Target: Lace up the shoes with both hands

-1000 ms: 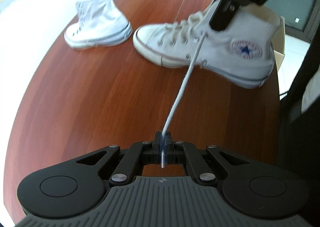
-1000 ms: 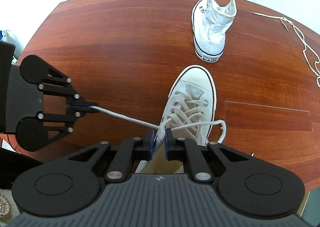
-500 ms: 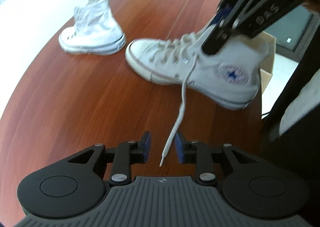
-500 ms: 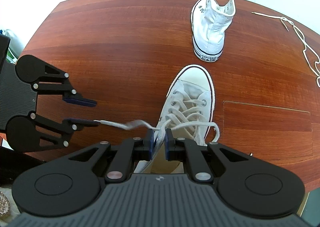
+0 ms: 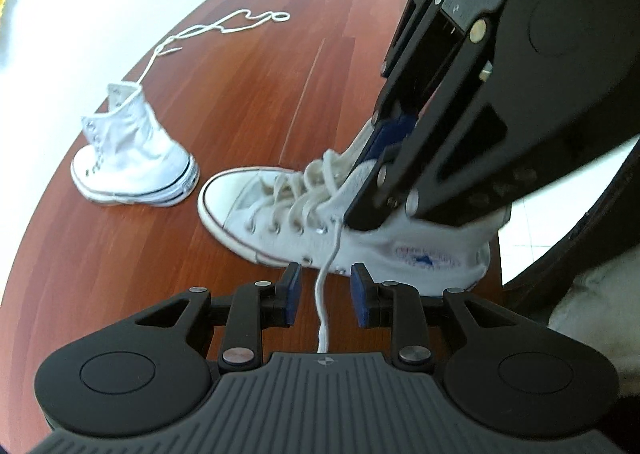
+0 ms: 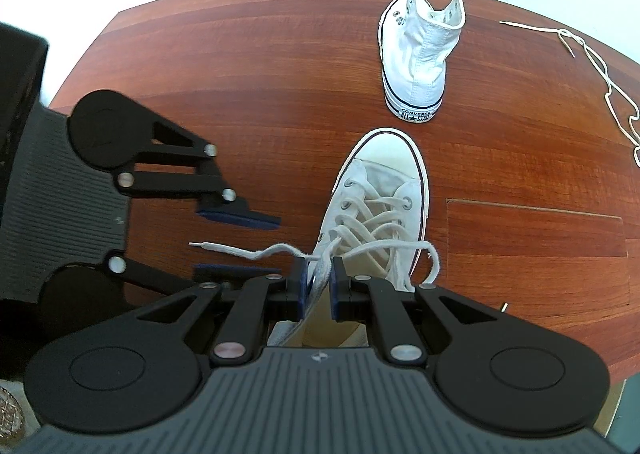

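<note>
From the left wrist view, the left gripper (image 5: 325, 290) has its fingers (image 5: 291, 294) parted after just opening, and the free lace end (image 5: 323, 306) hangs slack between them, touching neither pad. That looks like a release so the lace can be taken up again closer to the eyelets. The laced high-top sneaker (image 5: 280, 214) lies just ahead on the tabletop (image 5: 120, 274), toe to the left. The right gripper (image 5: 384, 158) comes down from the upper right onto its tongue area, apparently to steady the shoe, and it hides the upper eyelets. Farther off stands the unlaced second sneaker (image 5: 132, 162), with a loose spare lace (image 5: 224, 24) beyond it.

From the right wrist view, the right gripper (image 6: 319, 286) has its fingers nearly closed on white fabric at the top of the sneaker (image 6: 380, 206), probably the tongue; which part exactly I cannot tell. The lace end (image 6: 240, 252) lies in the gap of the left gripper (image 6: 238, 244), ungripped. The second sneaker (image 6: 420, 54) and spare lace (image 6: 600, 70) sit well apart, out of the way.
</note>
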`<state>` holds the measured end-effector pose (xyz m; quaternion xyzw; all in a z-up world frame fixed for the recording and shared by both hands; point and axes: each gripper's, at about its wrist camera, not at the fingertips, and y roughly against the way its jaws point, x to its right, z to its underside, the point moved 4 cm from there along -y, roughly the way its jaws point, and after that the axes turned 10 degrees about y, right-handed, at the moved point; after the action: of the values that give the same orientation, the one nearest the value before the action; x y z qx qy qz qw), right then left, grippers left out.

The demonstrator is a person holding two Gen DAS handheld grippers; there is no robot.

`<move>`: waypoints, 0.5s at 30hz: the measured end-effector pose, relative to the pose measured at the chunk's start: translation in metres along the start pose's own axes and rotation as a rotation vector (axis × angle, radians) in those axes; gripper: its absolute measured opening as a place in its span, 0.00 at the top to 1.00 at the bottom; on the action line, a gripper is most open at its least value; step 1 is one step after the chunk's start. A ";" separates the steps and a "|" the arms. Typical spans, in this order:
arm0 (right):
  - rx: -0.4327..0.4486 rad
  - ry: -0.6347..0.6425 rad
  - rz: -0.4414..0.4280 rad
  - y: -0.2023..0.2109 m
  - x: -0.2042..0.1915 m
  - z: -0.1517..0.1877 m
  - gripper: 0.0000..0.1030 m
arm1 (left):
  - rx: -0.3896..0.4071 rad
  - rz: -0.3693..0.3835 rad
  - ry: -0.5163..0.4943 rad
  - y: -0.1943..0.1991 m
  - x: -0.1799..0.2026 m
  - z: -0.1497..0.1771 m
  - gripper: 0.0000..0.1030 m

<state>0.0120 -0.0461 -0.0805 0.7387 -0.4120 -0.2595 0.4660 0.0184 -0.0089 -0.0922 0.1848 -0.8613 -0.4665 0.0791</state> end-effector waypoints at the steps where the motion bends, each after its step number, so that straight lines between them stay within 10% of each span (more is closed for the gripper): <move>1: 0.001 0.001 -0.001 0.000 0.000 0.000 0.89 | 0.004 0.004 -0.008 -0.001 0.001 -0.002 0.74; 15: -0.002 0.004 -0.007 0.000 0.004 0.002 0.89 | -0.021 -0.002 -0.074 -0.018 0.007 -0.008 0.98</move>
<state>0.0121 -0.0502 -0.0817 0.7402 -0.4086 -0.2601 0.4665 0.0188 -0.0264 -0.1027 0.1675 -0.8585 -0.4823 0.0484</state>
